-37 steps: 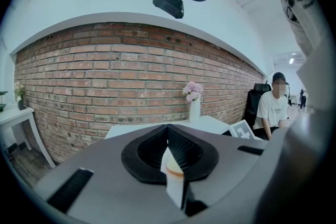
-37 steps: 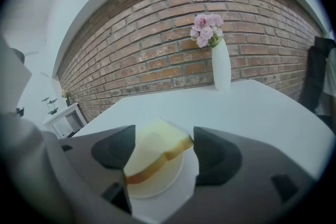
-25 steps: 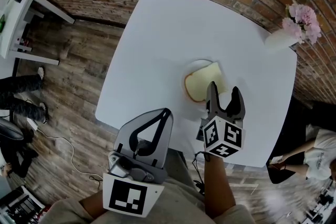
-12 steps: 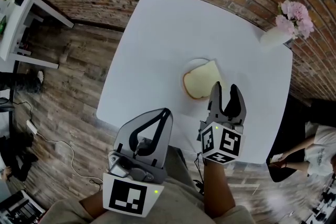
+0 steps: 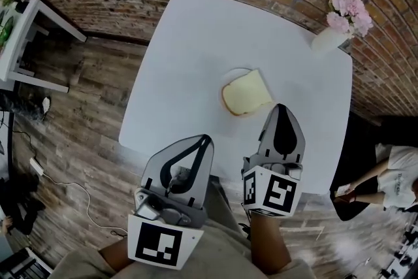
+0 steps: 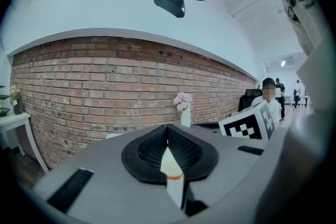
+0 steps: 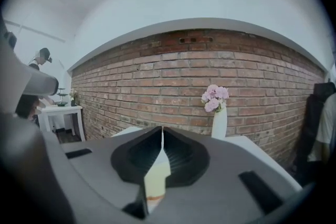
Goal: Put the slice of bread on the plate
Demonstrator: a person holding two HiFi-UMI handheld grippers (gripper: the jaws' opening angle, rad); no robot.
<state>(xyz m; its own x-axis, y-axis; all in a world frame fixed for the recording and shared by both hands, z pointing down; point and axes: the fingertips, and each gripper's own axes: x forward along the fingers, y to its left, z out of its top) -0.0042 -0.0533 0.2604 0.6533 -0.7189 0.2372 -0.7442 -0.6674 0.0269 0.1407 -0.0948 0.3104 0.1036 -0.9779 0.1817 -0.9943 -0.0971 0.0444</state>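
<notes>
Now that the right hand-held gripper has risen and drawn back toward the counter's near edge, its jaws have just been closing and meet with nothing between them. The slice of bread lies on the white plate near the counter's middle, apart from both tools. The left hand-held gripper, beyond the near edge, is likewise closed and empty, so the task looks done.

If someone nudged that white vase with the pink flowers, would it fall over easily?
Probably tips easily: the vase looks tall and narrow, with flowers adding weight on top. It stands by the table corner, so a fall could break it.
</notes>
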